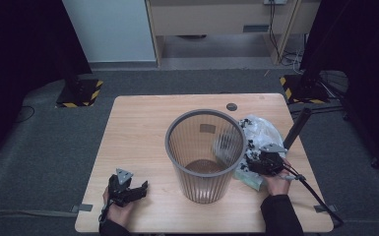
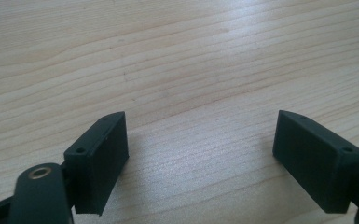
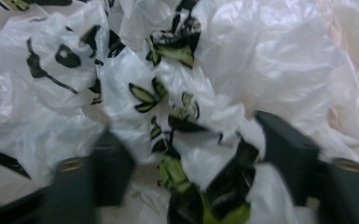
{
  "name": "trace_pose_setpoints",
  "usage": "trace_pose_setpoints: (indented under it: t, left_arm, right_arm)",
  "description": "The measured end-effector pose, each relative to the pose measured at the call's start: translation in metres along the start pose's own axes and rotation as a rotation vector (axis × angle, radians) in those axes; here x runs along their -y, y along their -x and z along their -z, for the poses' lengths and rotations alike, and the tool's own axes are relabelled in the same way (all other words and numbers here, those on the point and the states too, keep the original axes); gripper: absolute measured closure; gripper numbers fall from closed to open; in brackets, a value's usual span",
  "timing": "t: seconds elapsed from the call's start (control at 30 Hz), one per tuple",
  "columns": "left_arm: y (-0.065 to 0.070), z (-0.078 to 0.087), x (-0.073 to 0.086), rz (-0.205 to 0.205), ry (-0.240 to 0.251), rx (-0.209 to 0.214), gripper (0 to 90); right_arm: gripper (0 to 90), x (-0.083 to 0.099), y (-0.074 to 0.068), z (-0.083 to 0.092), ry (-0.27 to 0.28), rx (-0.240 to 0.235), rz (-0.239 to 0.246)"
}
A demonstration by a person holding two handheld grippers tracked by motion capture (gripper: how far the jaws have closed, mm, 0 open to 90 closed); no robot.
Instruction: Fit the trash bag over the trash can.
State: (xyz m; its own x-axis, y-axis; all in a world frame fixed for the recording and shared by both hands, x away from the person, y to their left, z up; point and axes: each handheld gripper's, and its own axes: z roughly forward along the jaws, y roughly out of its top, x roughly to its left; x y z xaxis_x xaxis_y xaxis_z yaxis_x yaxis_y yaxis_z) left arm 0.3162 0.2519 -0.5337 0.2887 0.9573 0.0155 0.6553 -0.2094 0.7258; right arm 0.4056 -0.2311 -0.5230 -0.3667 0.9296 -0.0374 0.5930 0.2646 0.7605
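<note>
Right tool (image 1: 252, 162) is down on the plastic bag (image 1: 261, 130), which lies crumpled on the bench (image 1: 138, 123) just right of the bin (image 1: 205, 155), touching its side. In the right gripper view the jaws stand apart with a bunch of the bag (image 3: 186, 116), white film printed with black and green, pushed up between them; they have not closed on it, so I read this as the reach-and-grasp step, the jaws set around a fold but not yet pinching. Left tool (image 1: 128, 189) rests low on the bench at the near left corner, well apart from the bin, jaws wide open over bare wood (image 2: 177, 70) and holding nothing.

Next move, as I judge it: close the right jaws firmly on that fold, since thin film slips easily, then lift the bag clear over the rim. The bin stands upright and looks light; the idle left tool may need to steady it.
</note>
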Motion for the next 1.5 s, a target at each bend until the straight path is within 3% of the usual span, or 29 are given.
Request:
trace_pose_setpoints:
  t: [0.17,0.37,0.87,1.23,1.5]
  left_arm:
    - [0.001,0.000,0.000,-0.005,0.001,-0.003,17.4]
    - [0.001,0.000,0.000,-0.005,0.001,-0.003,17.4]
    - [0.000,0.000,0.000,-0.003,0.000,-0.002,17.2]
    - [0.000,0.000,0.000,-0.003,0.000,-0.002,17.2]
    - [0.000,0.000,0.000,-0.002,0.000,-0.002,17.2]
  right_arm:
    - [60.1,0.001,-0.001,0.001,0.004,0.022,-0.004]
    - [69.4,-0.001,0.001,0.010,0.075,0.048,-0.012]
    - [72.1,-0.020,0.010,0.052,0.277,0.058,-0.053]
    - [71.8,-0.050,0.009,0.089,0.398,0.066,-0.046]
    - [71.6,-0.075,0.011,0.115,0.450,0.091,-0.031]
